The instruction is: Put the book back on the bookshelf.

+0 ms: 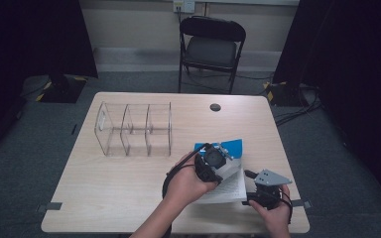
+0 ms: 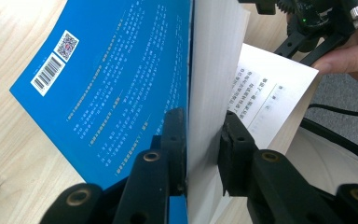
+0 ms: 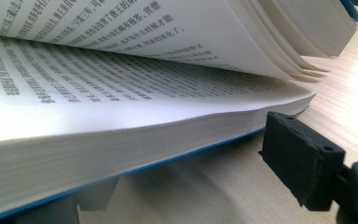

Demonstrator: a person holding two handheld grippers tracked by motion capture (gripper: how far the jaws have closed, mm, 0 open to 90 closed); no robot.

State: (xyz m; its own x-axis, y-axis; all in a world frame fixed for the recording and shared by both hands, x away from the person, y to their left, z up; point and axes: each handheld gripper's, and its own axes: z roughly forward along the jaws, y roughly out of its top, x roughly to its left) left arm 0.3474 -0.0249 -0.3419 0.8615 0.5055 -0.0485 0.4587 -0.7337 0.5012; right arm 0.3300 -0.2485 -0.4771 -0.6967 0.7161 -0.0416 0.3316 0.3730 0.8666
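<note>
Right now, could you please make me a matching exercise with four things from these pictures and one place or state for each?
Things:
1. left gripper
2. right gripper
3. clear organizer
4. folding chair

Places or states:
A. on the floor beyond the table
B. empty, on the table's far left
C. clamped on the book's raised half
D. at the book's near right edge

Pairs: 1-C, 2-D, 3-B, 4-A
</note>
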